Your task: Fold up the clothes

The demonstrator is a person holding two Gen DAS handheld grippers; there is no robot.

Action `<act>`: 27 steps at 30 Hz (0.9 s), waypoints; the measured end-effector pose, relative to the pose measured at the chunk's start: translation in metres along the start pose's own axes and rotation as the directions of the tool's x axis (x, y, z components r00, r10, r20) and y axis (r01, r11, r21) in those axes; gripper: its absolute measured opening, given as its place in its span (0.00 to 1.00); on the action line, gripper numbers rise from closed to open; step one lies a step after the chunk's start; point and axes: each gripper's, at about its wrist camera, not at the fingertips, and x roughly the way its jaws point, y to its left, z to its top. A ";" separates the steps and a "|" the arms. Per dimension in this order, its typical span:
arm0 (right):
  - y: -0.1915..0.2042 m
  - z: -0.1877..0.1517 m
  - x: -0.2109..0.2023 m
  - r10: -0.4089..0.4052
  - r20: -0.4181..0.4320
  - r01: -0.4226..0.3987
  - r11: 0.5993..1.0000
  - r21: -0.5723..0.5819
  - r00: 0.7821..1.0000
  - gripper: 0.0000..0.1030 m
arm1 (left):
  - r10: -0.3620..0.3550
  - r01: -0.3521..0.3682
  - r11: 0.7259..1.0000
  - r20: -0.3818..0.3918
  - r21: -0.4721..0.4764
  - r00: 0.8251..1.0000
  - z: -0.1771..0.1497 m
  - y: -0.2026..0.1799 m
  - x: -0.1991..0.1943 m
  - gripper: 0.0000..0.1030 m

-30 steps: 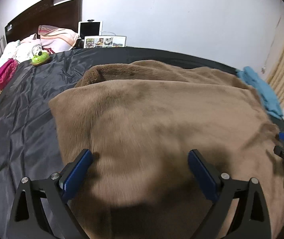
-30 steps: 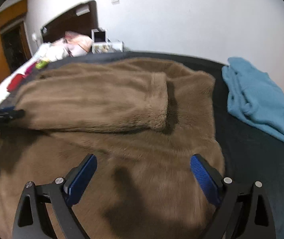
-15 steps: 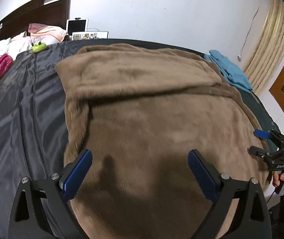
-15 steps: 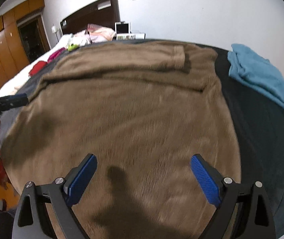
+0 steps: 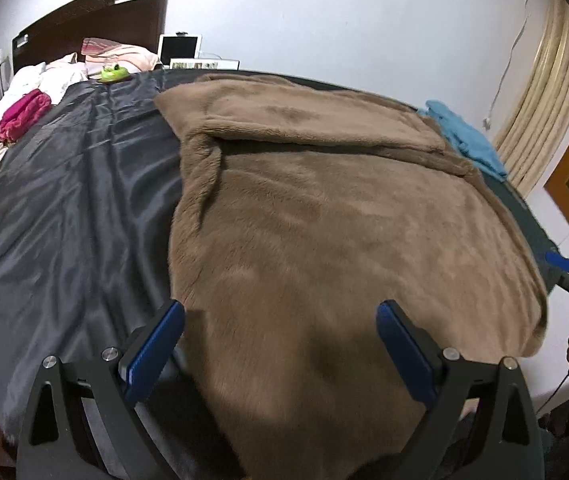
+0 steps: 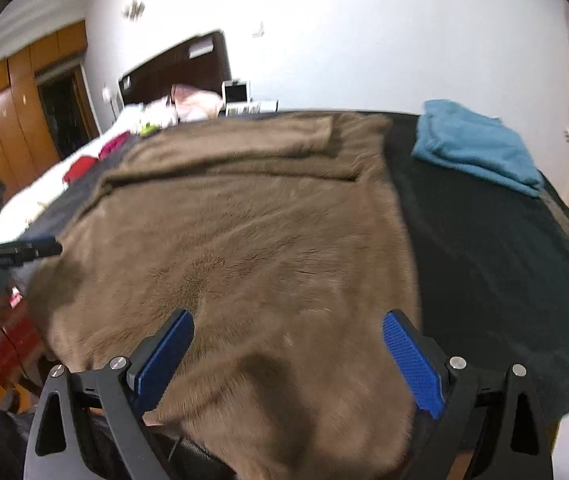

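Both my grippers, left (image 5: 280, 344) and right (image 6: 288, 350), had pulled back off the brown garment (image 5: 324, 208), fingers spread and empty; the next fold awaited.

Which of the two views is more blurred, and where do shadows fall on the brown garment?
Right wrist view: more blurred, the headboard and wardrobe smeared. Left wrist view: sharper, fisheye bending the bed edge. In both, a dark shadow lies on the brown garment between the open jaws.
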 end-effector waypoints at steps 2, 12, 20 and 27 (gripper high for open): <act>-0.011 -0.006 -0.013 0.011 0.009 -0.011 1.000 0.028 1.000 0.94 | -0.022 0.022 1.000 0.014 -0.004 1.000 -0.010 0.004 -0.010 0.95; -0.031 -0.065 -0.039 0.090 -0.076 -0.085 0.994 0.071 0.993 0.94 | -0.266 0.265 0.956 -0.008 0.124 0.964 -0.058 0.003 -0.056 0.95; -0.036 -0.079 -0.007 0.213 -0.102 -0.193 0.966 0.173 0.972 0.94 | -0.348 0.359 0.926 -0.103 0.120 0.932 -0.094 0.004 -0.046 0.95; -0.036 -0.075 0.005 0.249 -0.099 -0.228 0.956 0.182 0.964 0.94 | -0.413 0.414 0.910 -0.066 0.003 0.908 -0.088 0.005 0.001 0.95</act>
